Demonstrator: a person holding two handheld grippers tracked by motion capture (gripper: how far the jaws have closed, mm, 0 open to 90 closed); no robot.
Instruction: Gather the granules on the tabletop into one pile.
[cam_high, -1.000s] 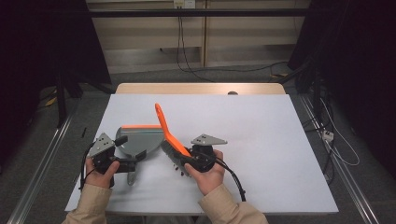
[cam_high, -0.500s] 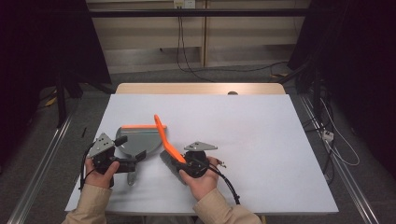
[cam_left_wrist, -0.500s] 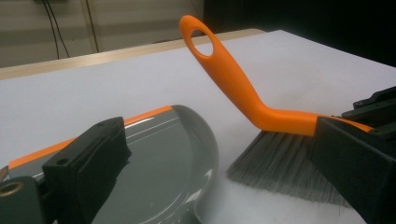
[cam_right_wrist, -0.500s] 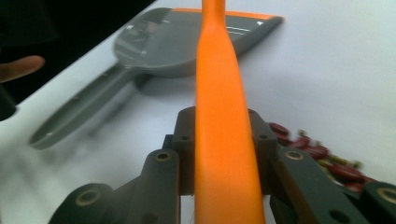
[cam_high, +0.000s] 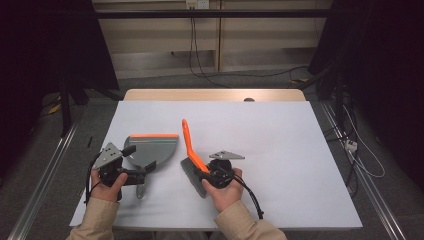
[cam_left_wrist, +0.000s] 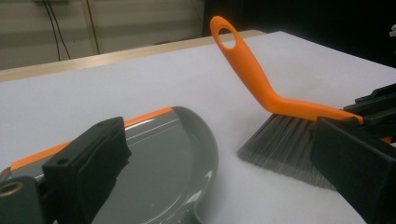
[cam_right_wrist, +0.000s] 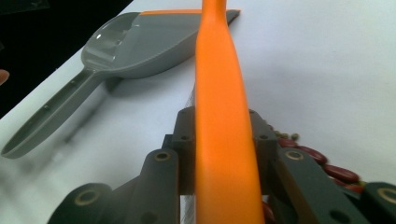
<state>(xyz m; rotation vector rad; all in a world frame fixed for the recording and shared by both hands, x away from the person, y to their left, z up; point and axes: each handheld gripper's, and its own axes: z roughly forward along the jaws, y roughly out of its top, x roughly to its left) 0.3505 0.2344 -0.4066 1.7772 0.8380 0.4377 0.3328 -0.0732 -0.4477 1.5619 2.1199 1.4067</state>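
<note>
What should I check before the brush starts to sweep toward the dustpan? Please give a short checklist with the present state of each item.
1. Right gripper shut on the brush: ok, its jaws clamp the orange handle on both sides.
2. Bristles on the table: ok, they rest on the white surface.
3. Beans near the brush: ok, red beans lie beside the right gripper's jaws.
4. Dustpan flat on the table: ok.
5. Left gripper holding the dustpan handle: cannot tell, one jaw lies over the pan, the grip is hidden.
6. Dustpan's open orange edge facing the beans: not ok, it faces away from the person.
</note>
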